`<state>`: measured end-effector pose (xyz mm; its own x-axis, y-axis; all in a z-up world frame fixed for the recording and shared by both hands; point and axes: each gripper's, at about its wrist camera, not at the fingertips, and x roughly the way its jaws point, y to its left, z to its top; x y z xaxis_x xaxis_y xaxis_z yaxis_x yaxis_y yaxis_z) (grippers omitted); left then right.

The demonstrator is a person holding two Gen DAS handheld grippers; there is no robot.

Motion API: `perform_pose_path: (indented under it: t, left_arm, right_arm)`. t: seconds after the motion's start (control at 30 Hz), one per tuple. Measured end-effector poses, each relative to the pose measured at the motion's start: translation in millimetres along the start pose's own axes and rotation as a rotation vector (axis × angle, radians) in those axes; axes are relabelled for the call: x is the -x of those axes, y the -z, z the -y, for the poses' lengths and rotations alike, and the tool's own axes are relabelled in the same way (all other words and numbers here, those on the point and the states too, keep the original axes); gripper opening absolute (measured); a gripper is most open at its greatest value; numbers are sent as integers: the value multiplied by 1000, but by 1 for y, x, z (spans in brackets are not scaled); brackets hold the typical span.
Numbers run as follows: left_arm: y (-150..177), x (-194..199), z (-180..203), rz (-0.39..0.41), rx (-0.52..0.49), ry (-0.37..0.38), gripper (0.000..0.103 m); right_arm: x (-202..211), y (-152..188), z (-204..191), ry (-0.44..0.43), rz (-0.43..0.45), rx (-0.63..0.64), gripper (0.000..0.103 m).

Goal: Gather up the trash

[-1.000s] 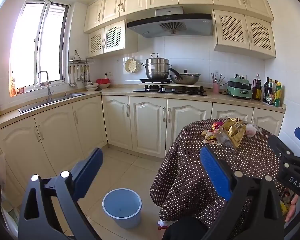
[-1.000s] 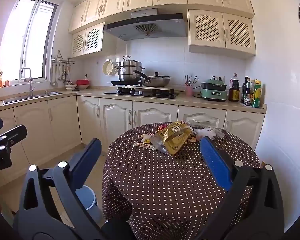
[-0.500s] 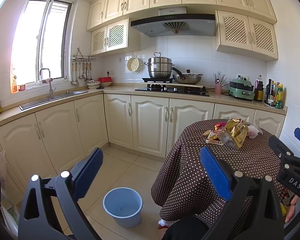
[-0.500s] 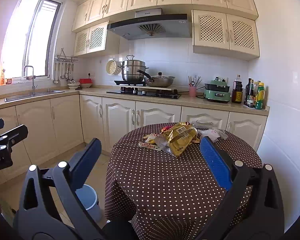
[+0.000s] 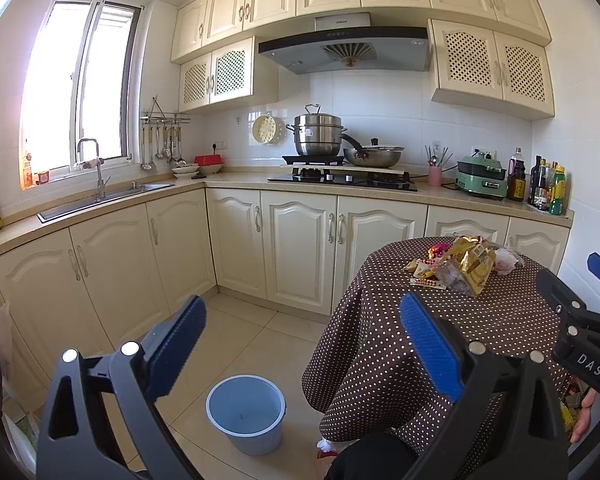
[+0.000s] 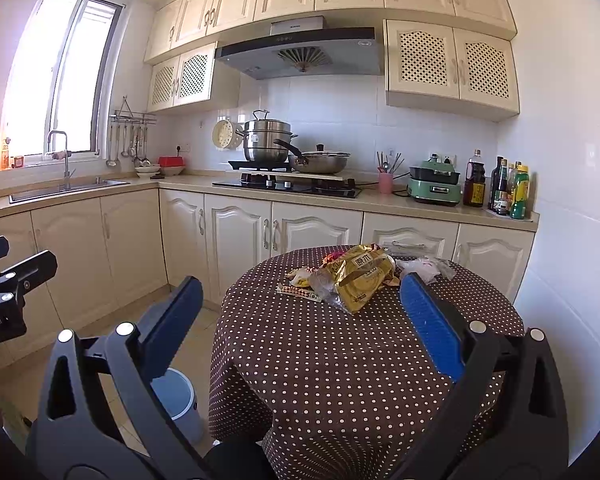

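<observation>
A pile of trash lies on a round table with a brown dotted cloth [image 6: 340,360]: a gold snack bag [image 6: 360,280], small wrappers [image 6: 300,290] and crumpled clear plastic [image 6: 424,270]. The same gold snack bag [image 5: 470,266] shows at the right of the left wrist view. A pale blue bin [image 5: 246,412] stands on the floor left of the table; its rim [image 6: 172,396] shows behind a finger in the right wrist view. My left gripper [image 5: 300,340] is open over the floor, holding nothing. My right gripper [image 6: 300,328] is open in front of the table, short of the trash.
Cream cabinets and a counter wrap the back and left, with a sink [image 5: 100,204], a hob with pots [image 5: 340,176], a green appliance [image 5: 480,178] and bottles [image 5: 546,186]. The tiled floor [image 5: 240,332] lies between cabinets and table. A white wall stands right of the table.
Both views have drifted slightly: the table and trash sit a little further right in each frame. Both grippers stay open and empty.
</observation>
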<state>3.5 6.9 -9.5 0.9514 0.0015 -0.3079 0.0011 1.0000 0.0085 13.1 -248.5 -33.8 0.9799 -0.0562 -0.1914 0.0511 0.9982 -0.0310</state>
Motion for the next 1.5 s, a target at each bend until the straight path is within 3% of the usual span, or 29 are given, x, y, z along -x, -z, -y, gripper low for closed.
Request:
perform_pose_path:
  t: [0.97, 1.27, 1.5]
  left_arm:
    - [2, -9, 14, -32, -30, 24, 96]
    - [3, -22, 24, -64, -43, 47, 96]
    - [7, -53, 32, -135, -50, 89, 96]
  right_arm:
    - [0, 11, 16, 16, -18, -40, 97]
    - [-10, 16, 23, 14, -58, -75, 97]
    - [-32, 23, 38, 3, -104, -119, 97]
